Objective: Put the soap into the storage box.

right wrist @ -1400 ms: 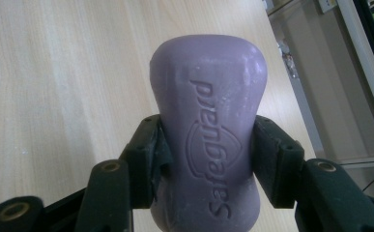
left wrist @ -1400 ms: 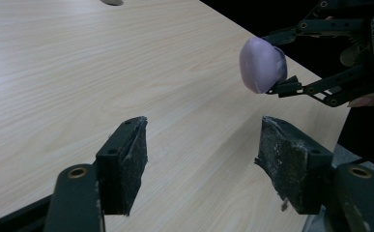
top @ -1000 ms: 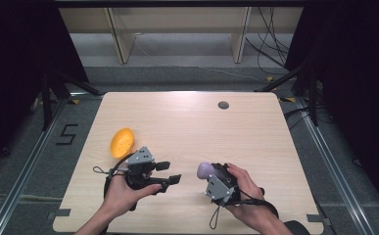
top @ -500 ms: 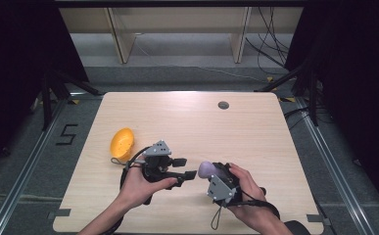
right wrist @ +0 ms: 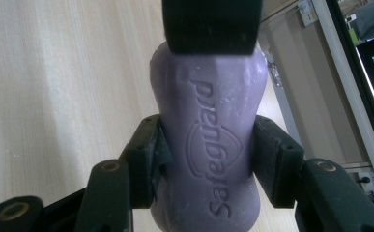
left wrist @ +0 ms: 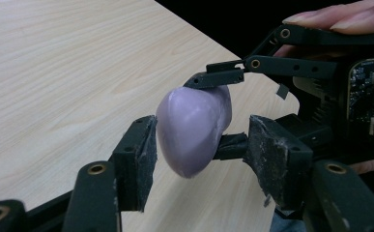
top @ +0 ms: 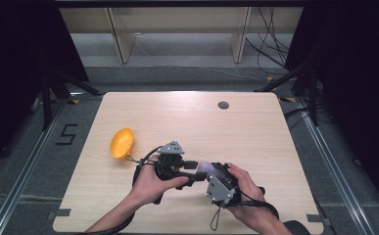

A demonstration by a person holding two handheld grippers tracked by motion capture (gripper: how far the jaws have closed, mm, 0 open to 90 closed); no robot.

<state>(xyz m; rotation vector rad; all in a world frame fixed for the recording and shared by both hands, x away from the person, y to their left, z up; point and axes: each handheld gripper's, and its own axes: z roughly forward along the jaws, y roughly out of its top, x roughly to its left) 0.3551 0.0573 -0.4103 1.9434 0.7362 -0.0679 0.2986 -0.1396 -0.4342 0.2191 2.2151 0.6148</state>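
**A:** Where is your bar of purple soap (right wrist: 208, 140) right now?

**B:** It's clamped in your right gripper (right wrist: 205, 164), held above the wooden table (top: 236, 132) near its front edge. In the right gripper view both pads press the bar's narrow waist from either side, and the embossed "Safeguard" lettering faces the camera.

**A:** Which way does it point?

**B:** Its long axis runs straight out along your right gripper's jaws, away from your right hand (top: 248, 188). In the high view that puts the free end of the soap (top: 204, 168) toward the left, aimed at your left gripper (top: 193, 169). In the left gripper view the soap (left wrist: 194, 128) shows end-on and a little tilted, its rounded tip toward that camera.

**A:** And your left gripper?

**B:** Its jaws have just been closing, with the soap's free end between them. In the left gripper view the left pad sits right against the bar, touching or very nearly so, while the right pad stands clear of it with a visible gap. So that gripper isn't clamped on it; it's loose around the tip. Your left hand (top: 153, 183) holds it level, pointing right, jaws facing the other gripper's.

**A:** Anything else on the table?

**B:** An orange bowl (top: 121, 142) lies tipped on its side, well off to the left of your left hand, its hollow showing. A small dark round grommet (top: 223, 105) sits near the far edge.
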